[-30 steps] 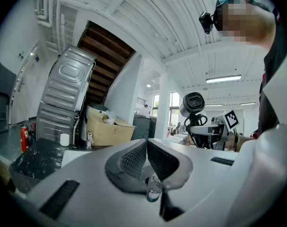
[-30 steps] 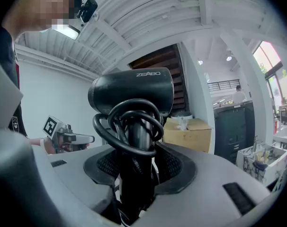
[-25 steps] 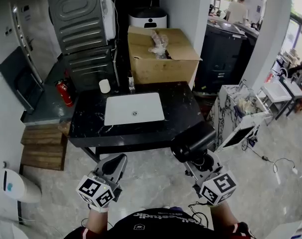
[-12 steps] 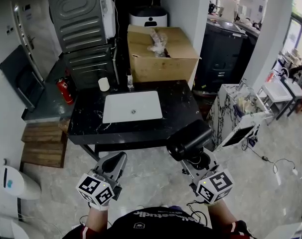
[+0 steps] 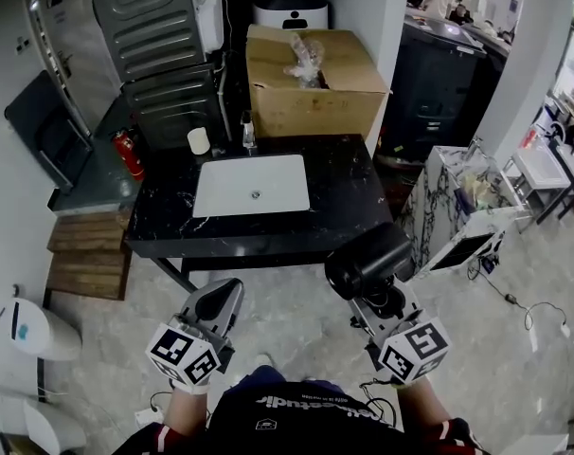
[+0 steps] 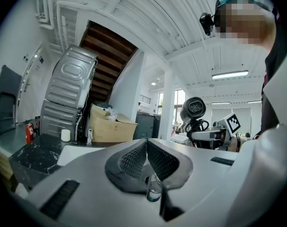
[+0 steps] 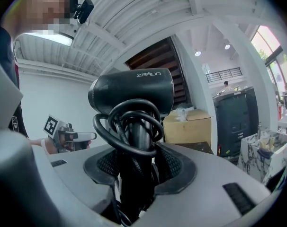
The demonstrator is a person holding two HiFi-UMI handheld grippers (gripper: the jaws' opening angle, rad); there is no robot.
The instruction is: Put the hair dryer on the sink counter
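Right tool (image 5: 383, 300) clamped on hair dryer (image 5: 367, 260) handle, left tool (image 5: 219, 301) closed, empty, sink counter (image 5: 346, 197) just ahead, cardboard box (image 5: 311, 102) beyond

The pale grey plastic left gripper (image 6: 146, 148) and right gripper (image 7: 134, 162) carry dark ribbed pads (image 6: 128, 159) inside the jaws. Behind the jaws each bears a white cube with black square markers (image 5: 183, 356). The person wears a black shirt (image 5: 287, 417) with white lettering and red-trimmed sleeves (image 5: 450, 434).

We can't tell what's crumpled in the box (image 5: 315, 112). The small thing (image 5: 248, 133) by the basin (image 5: 225, 192) is too tiny to name. The dryer (image 7: 134, 91) cord (image 7: 105, 131) runs off the bottom edge.
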